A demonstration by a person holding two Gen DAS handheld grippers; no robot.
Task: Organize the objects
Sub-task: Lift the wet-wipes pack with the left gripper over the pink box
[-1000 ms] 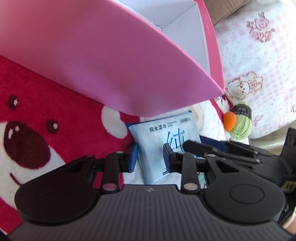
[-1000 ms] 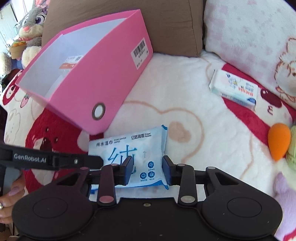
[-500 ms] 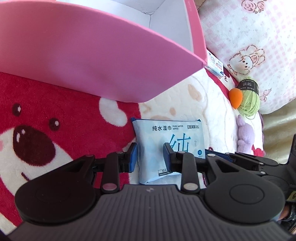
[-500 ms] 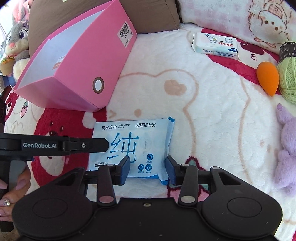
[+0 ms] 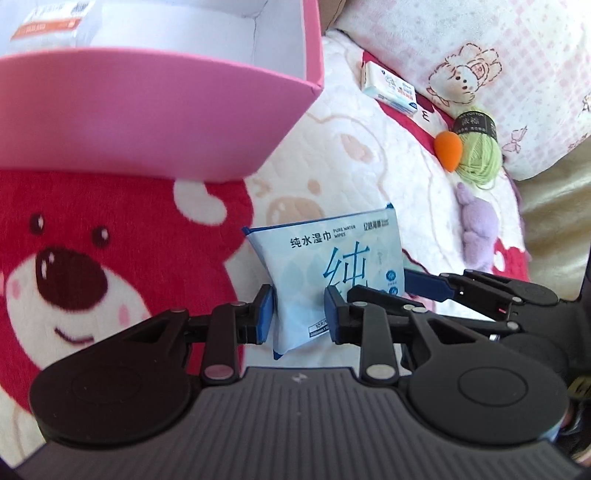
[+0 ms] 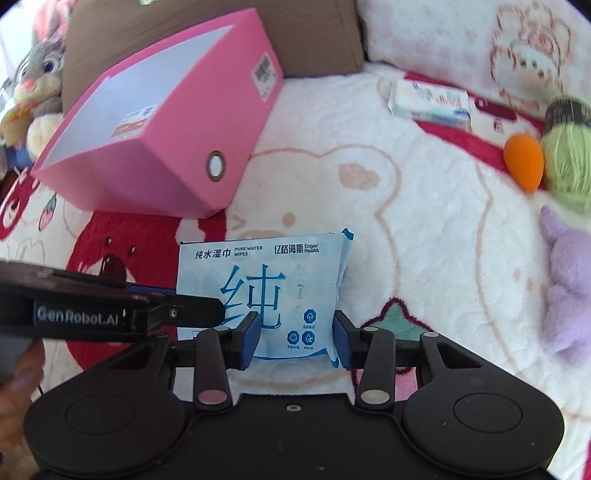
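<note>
A fleecy white blanket [image 6: 424,229] printed with red bears covers the surface, with a brown cushion [image 6: 207,33] and a pink-and-white patterned pillow [image 5: 491,66] behind it. On it stands an open pink cardboard box [image 6: 173,147] with a metal eyelet in its end wall; a white label lies inside.

A flat pale-blue plastic pack of wet wipes [image 6: 266,284] sits in front of the box, held off the blanket at its near end. The left gripper [image 5: 300,310] has its blue pads pressed onto the pack's near left corner, pinching it. The right gripper [image 6: 294,338] straddles the pack's near right part; its jaws have just been opening, and whether the pads touch the wrapper is hard to tell, though a slight gap seems to show on the left pad.

Farther right lie a small white tissue packet [image 6: 430,101], an orange teardrop sponge [image 6: 524,162] touching a green yarn ball [image 6: 567,158], and a lilac plush toy [image 6: 569,280]. A grey plush rabbit [image 6: 37,74] sits beyond the box.
</note>
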